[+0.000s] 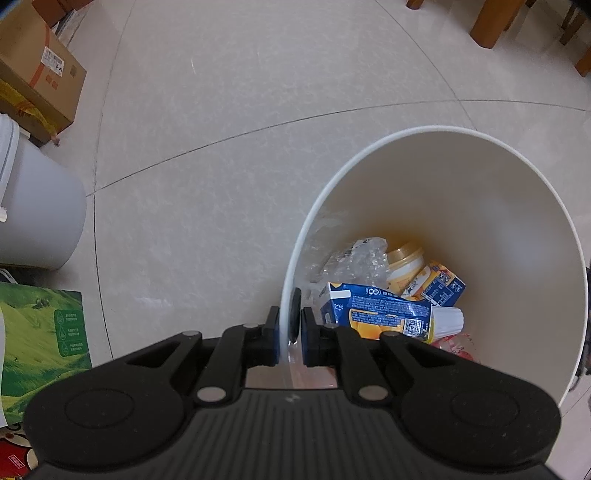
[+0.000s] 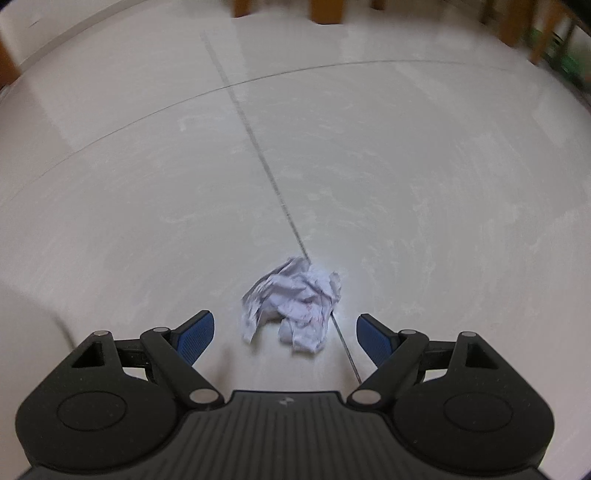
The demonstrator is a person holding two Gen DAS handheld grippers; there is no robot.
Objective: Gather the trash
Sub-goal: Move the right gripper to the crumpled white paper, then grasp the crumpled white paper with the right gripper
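In the left wrist view my left gripper (image 1: 289,317) is shut on the near rim of a white trash bin (image 1: 480,184), one finger outside the wall and one inside. Inside the bin lie a blue-and-orange juice carton (image 1: 380,312), a second small carton (image 1: 439,282), a yellow cup (image 1: 404,264), crumpled clear plastic (image 1: 354,260) and a white ribbed cup (image 1: 448,319). In the right wrist view a crumpled white paper ball (image 2: 293,304) lies on the tiled floor. My right gripper (image 2: 284,334) is open just short of it, fingers spread to either side.
A white lidded bucket (image 1: 33,206) and a cardboard box (image 1: 40,74) stand at the left. A green printed box (image 1: 40,339) sits near the lower left. Wooden furniture legs (image 1: 495,22) stand at the far right. Wooden legs (image 2: 328,9) line the far edge of the floor.
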